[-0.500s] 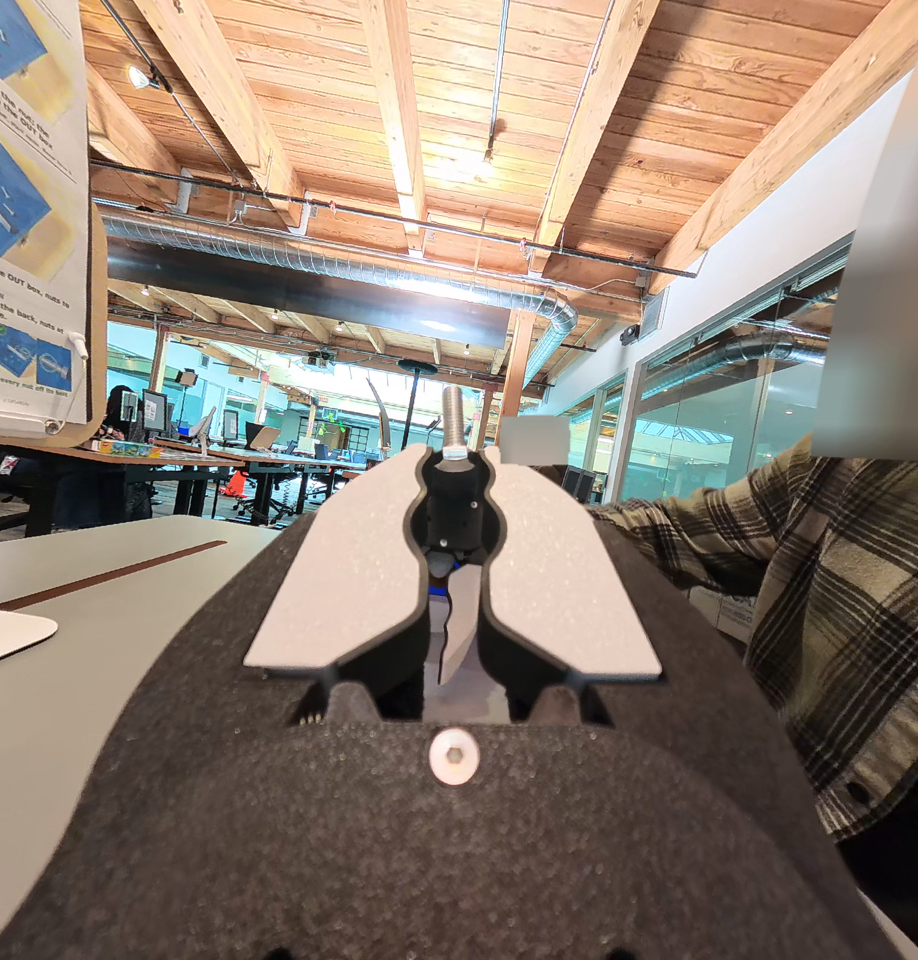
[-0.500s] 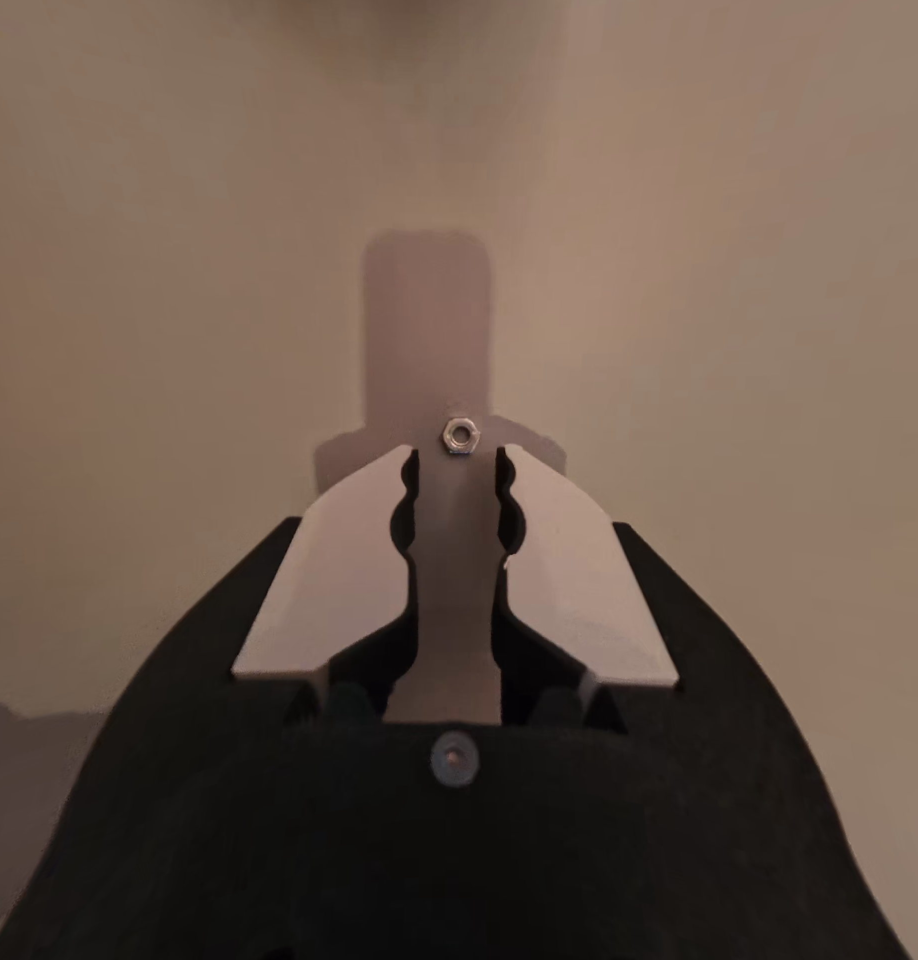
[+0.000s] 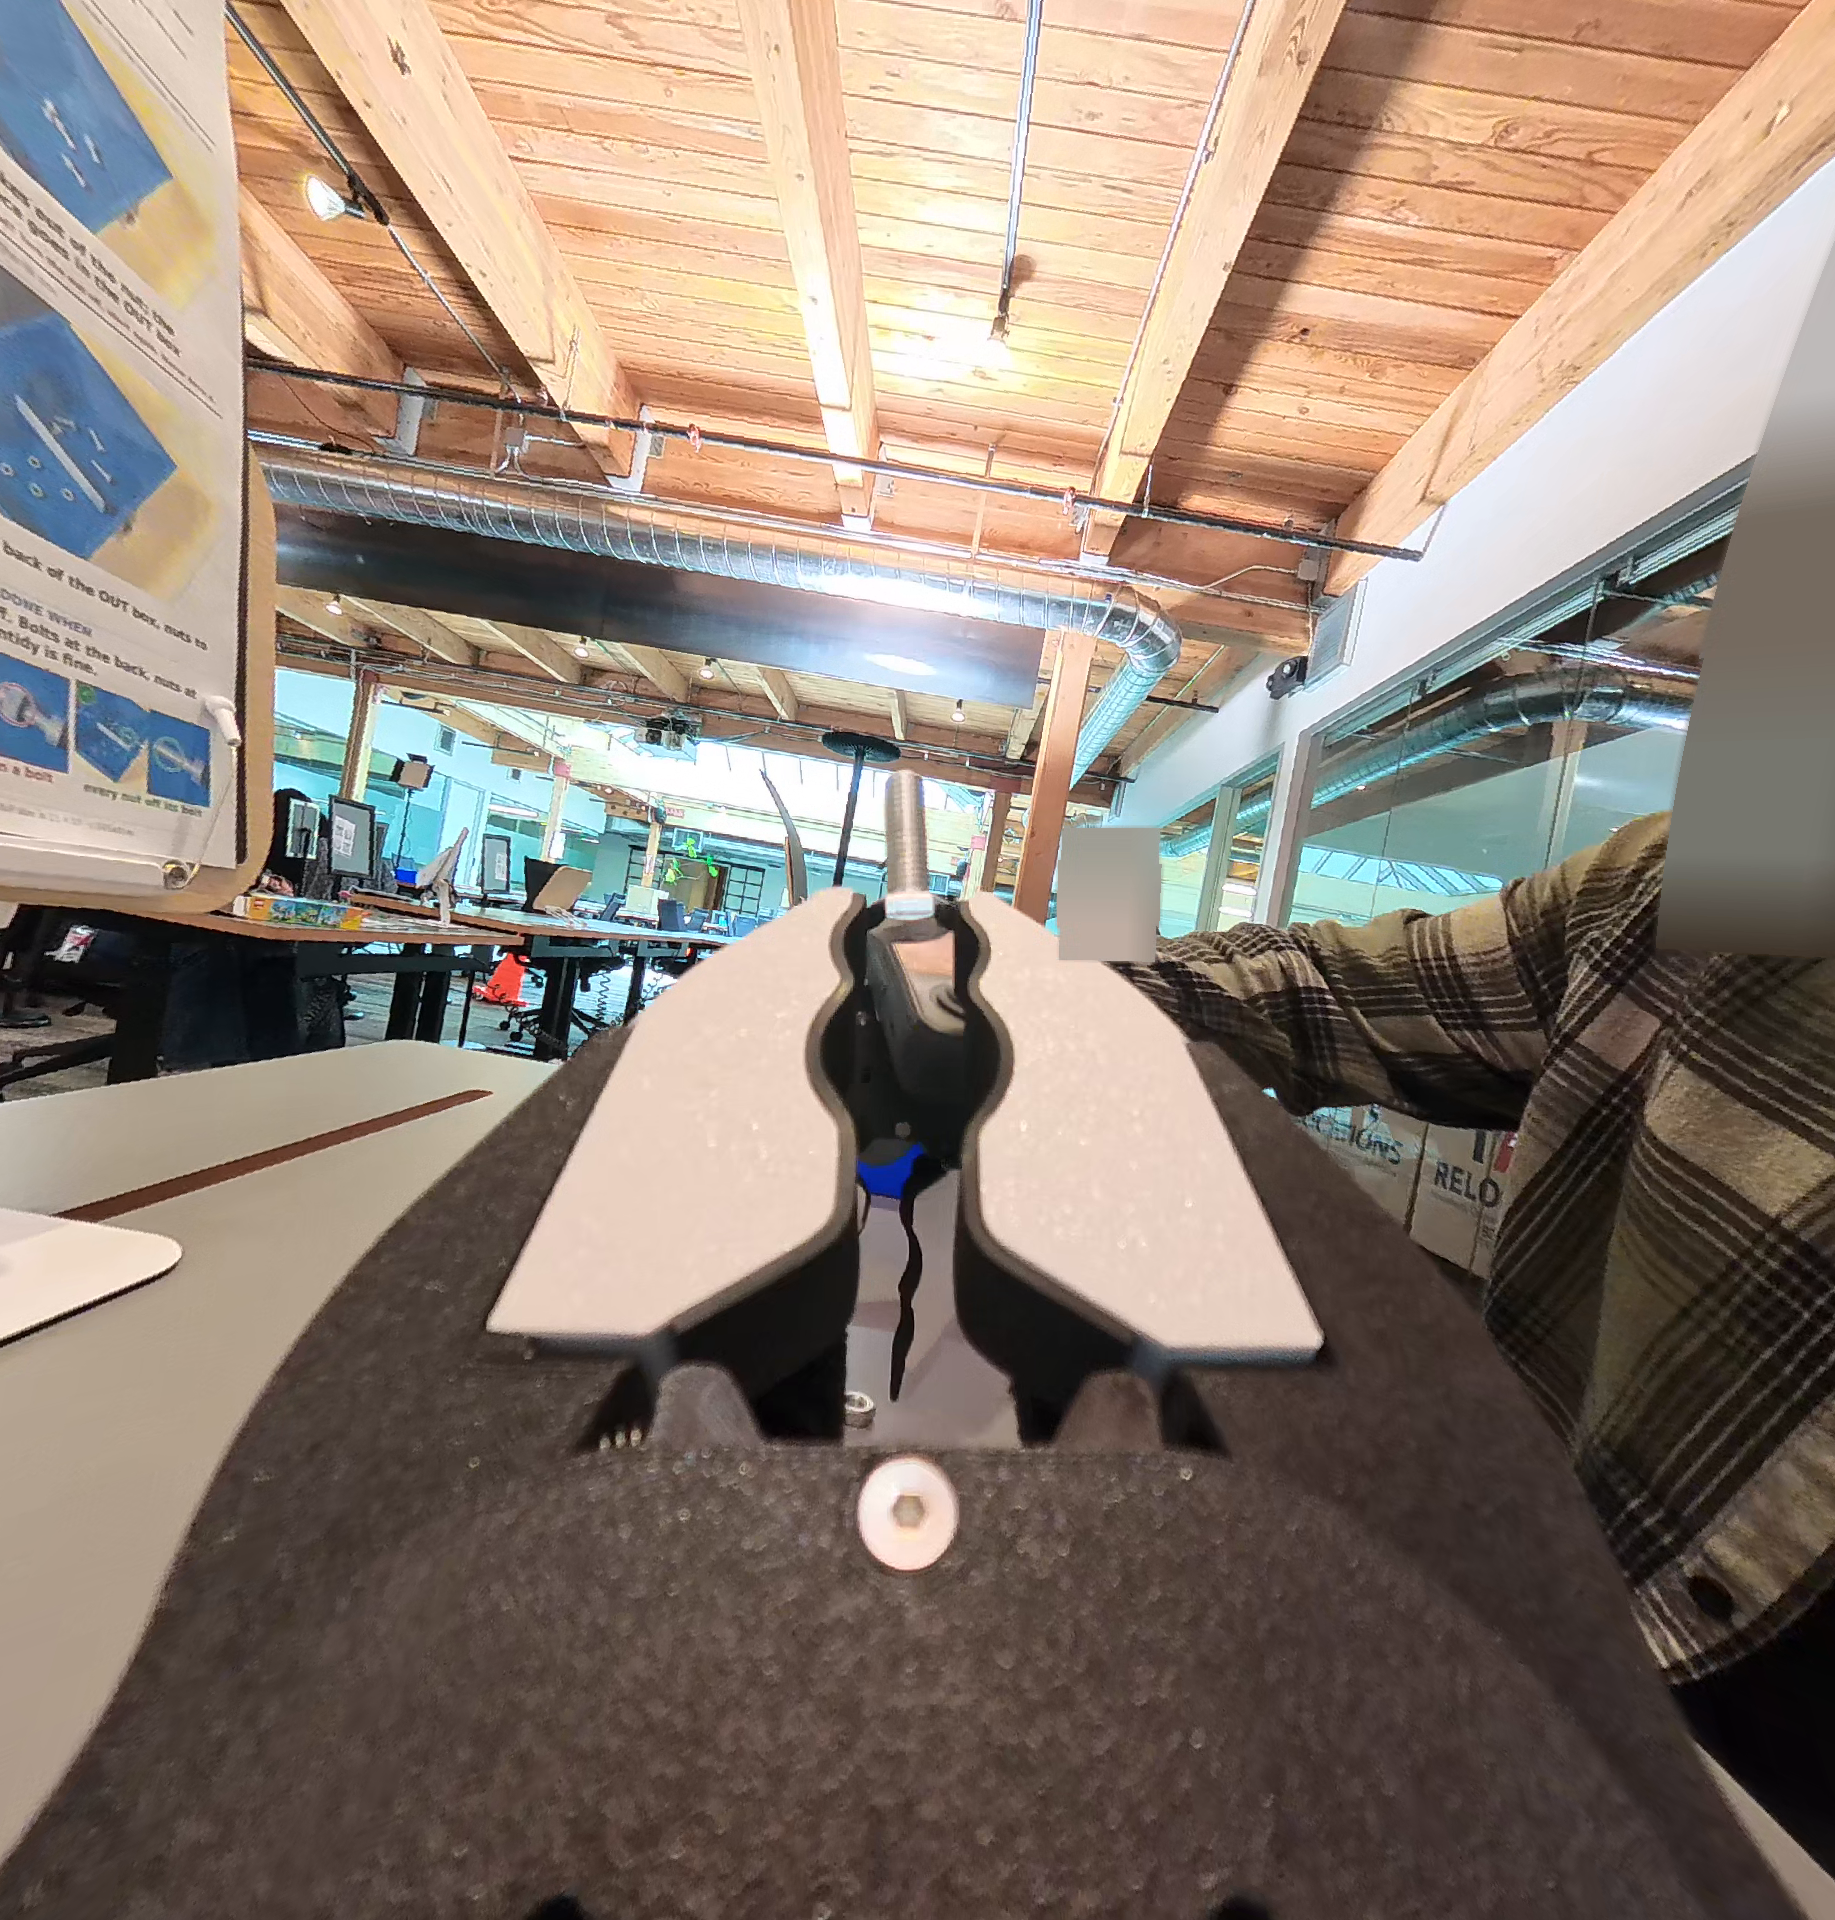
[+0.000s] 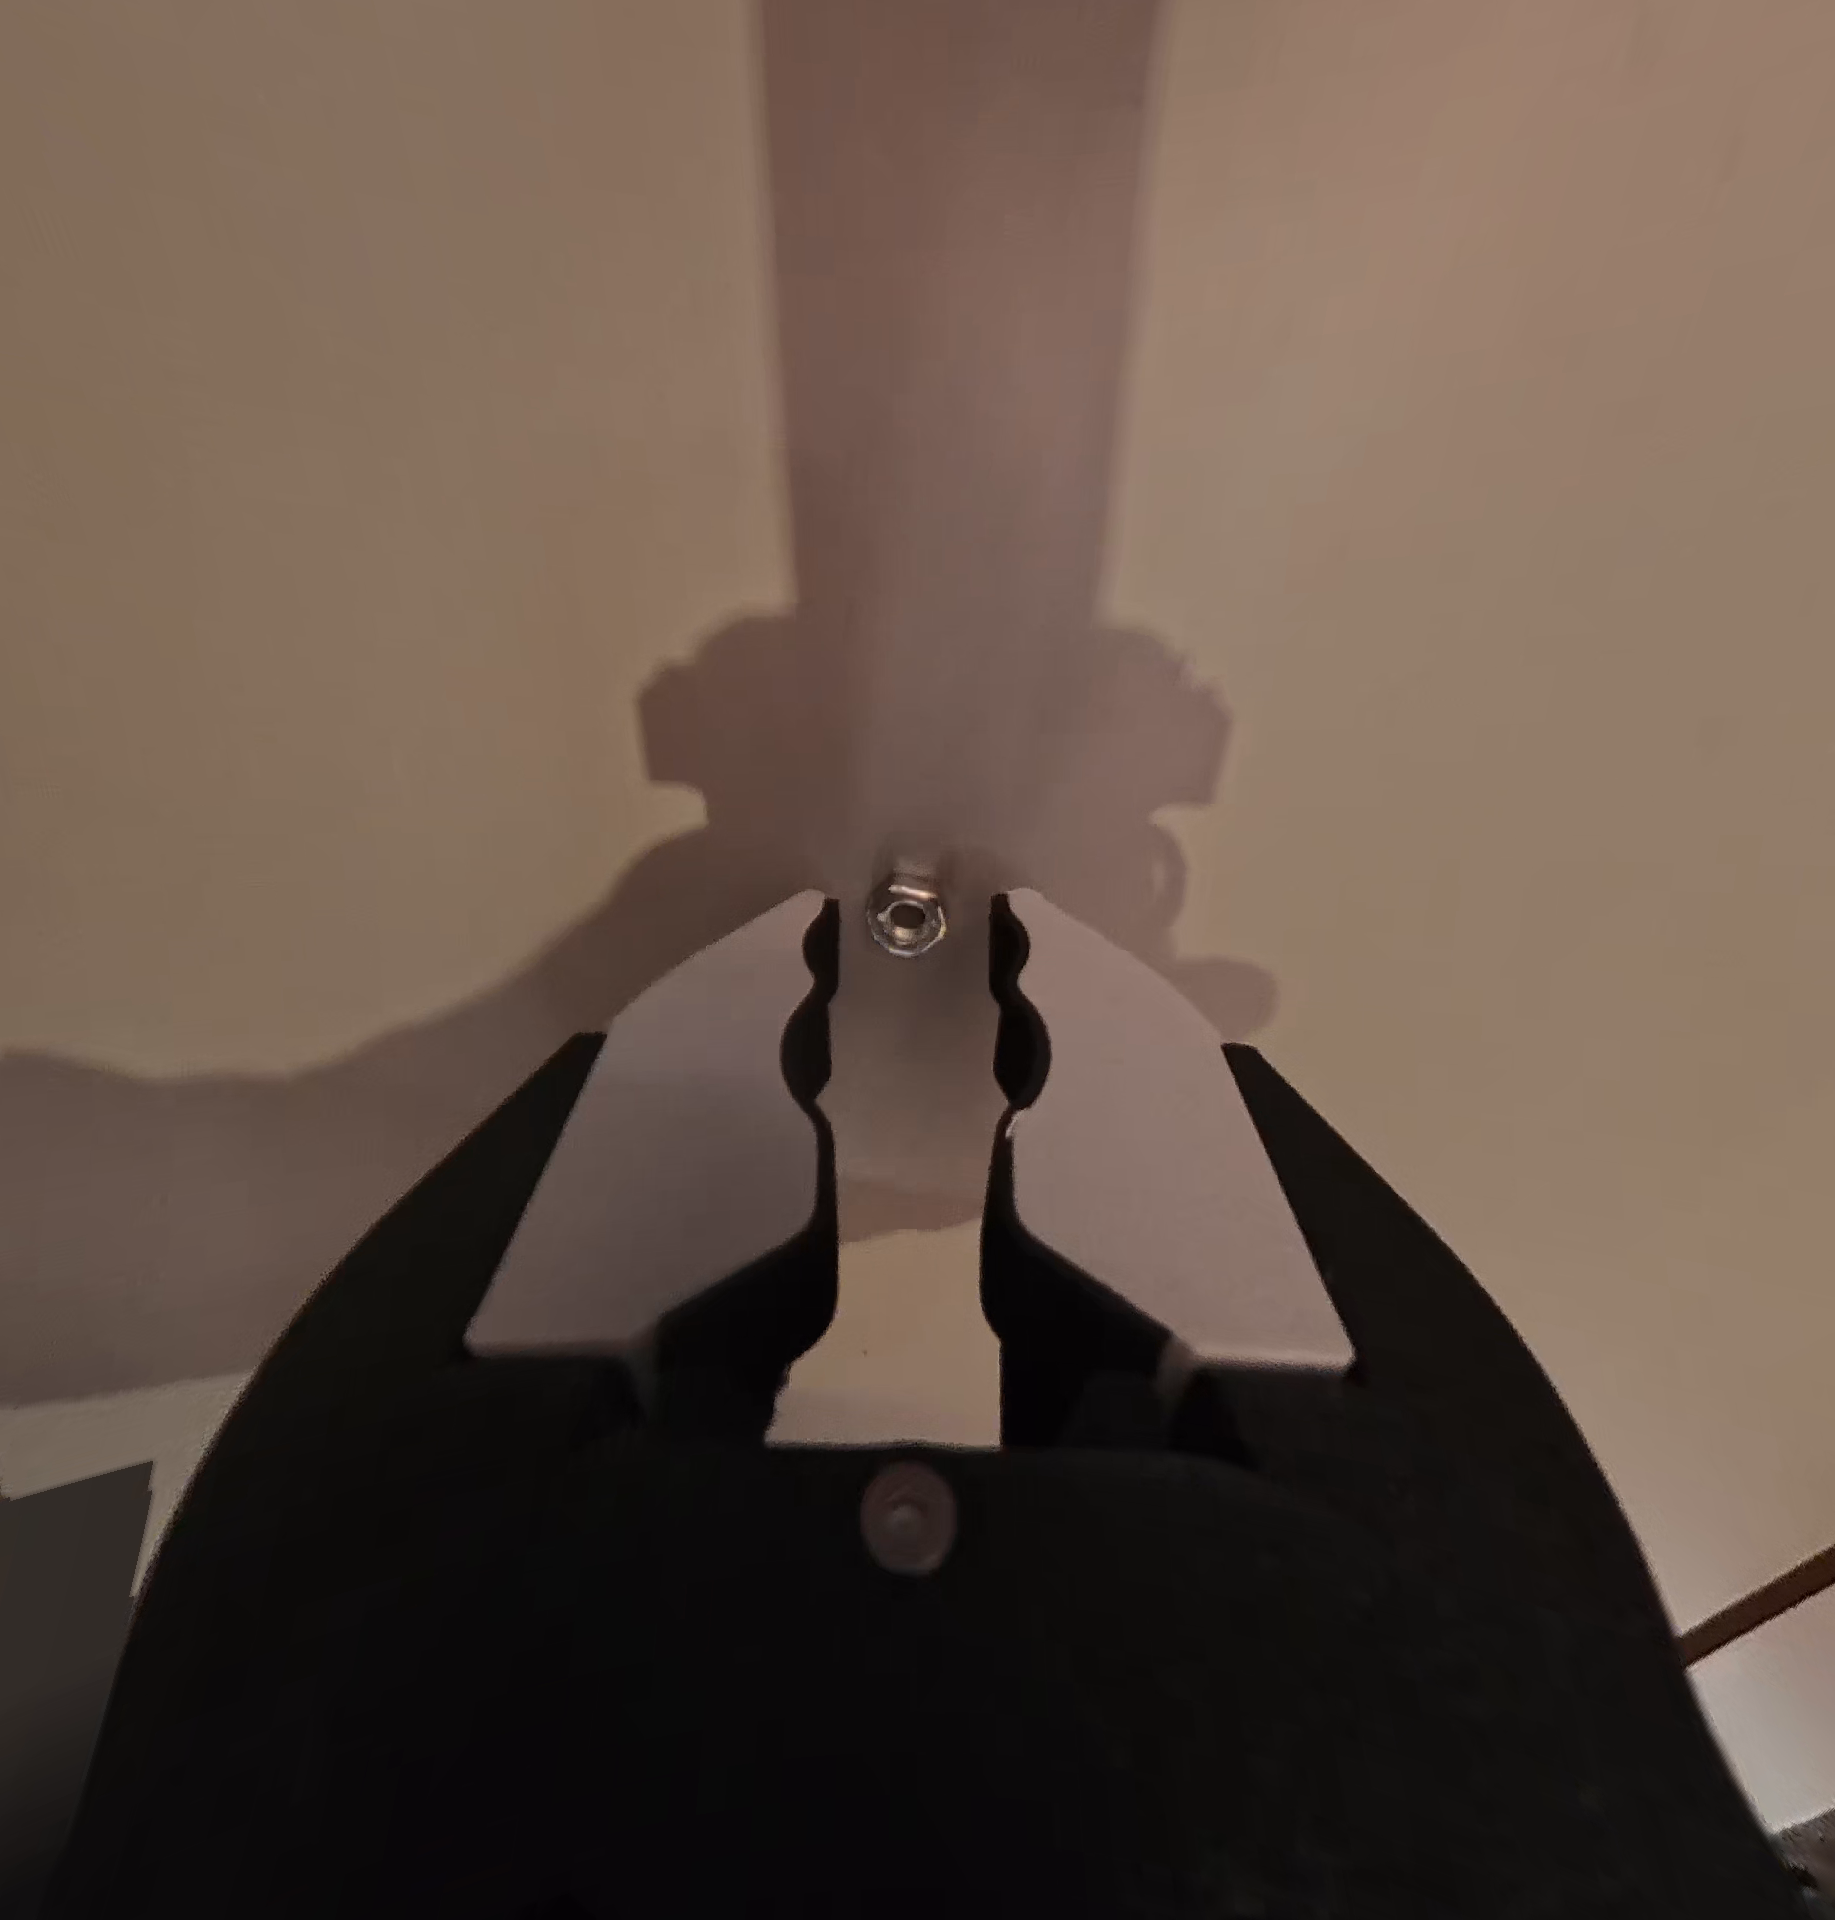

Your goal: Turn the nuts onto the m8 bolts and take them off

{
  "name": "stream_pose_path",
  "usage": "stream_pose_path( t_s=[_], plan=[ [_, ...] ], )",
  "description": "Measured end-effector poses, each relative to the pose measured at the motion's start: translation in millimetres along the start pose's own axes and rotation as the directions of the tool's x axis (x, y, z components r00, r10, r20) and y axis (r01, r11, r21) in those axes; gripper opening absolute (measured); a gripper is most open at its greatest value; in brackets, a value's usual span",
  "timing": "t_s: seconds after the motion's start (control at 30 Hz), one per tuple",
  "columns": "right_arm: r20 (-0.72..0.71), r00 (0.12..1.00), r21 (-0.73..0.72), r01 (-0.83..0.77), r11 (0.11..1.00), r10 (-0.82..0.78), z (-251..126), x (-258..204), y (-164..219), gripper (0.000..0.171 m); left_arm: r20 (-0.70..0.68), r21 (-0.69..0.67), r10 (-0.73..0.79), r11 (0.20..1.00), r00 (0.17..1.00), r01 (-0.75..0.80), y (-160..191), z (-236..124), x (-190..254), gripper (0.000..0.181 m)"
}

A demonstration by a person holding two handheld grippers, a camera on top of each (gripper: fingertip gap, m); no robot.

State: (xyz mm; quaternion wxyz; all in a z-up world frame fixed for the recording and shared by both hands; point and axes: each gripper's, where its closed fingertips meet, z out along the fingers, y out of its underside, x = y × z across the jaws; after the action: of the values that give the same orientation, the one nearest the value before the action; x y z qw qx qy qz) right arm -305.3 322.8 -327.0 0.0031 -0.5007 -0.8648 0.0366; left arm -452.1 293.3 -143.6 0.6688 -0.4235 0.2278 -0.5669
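- Right gripper (image 4: 913, 914) — jaws parted, nothing held; the nut (image 4: 905, 923) lies flat on the table (image 4: 373, 520) between its fingertips, hole facing the camera.
- Left gripper (image 3: 908, 920) is clamped on the bolt (image 3: 905, 831), shank upright, well apart from the nut — the right is nearer.
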Motion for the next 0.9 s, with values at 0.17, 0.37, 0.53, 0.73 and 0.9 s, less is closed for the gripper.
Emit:
stream_pose_path(
  t_s=[0.17,0.37,0.53,0.73,0.9],
  plan=[
    [0.029,1.000,-0.023,0.001,1.000,0.000,4.7,-2.1,1.4,0.022,-0.001,0.001,-0.004,1.000,1.000,0.004,0.4,0.2,0.0,0.015],
    [0.043,0.999,-0.013,-0.026,1.000,0.026,7.1,-0.9,2.8,0.014,-0.001,-0.004,-0.006,1.000,1.000,0.006,1.7,0.6,-0.3,0.015],
    [0.055,0.992,0.069,-0.113,0.991,0.109,-18.1,4.5,6.0,0.014,-0.001,-0.028,-0.006,1.000,1.000,0.006,8.2,2.3,-0.8,0.014],
    [0.027,0.994,0.290,-0.111,0.951,0.107,-157.6,16.8,-33.0,0.014,-0.060,-0.063,-0.022,0.998,0.998,0.019,22.5,14.3,11.9,0.014],
    [-0.011,1.000,0.320,0.030,0.947,-0.028,-216.2,7.1,-89.6,0.014,-0.125,-0.032,-0.066,0.998,0.990,0.063,23.6,25.5,27.8,0.015]
  ],
)
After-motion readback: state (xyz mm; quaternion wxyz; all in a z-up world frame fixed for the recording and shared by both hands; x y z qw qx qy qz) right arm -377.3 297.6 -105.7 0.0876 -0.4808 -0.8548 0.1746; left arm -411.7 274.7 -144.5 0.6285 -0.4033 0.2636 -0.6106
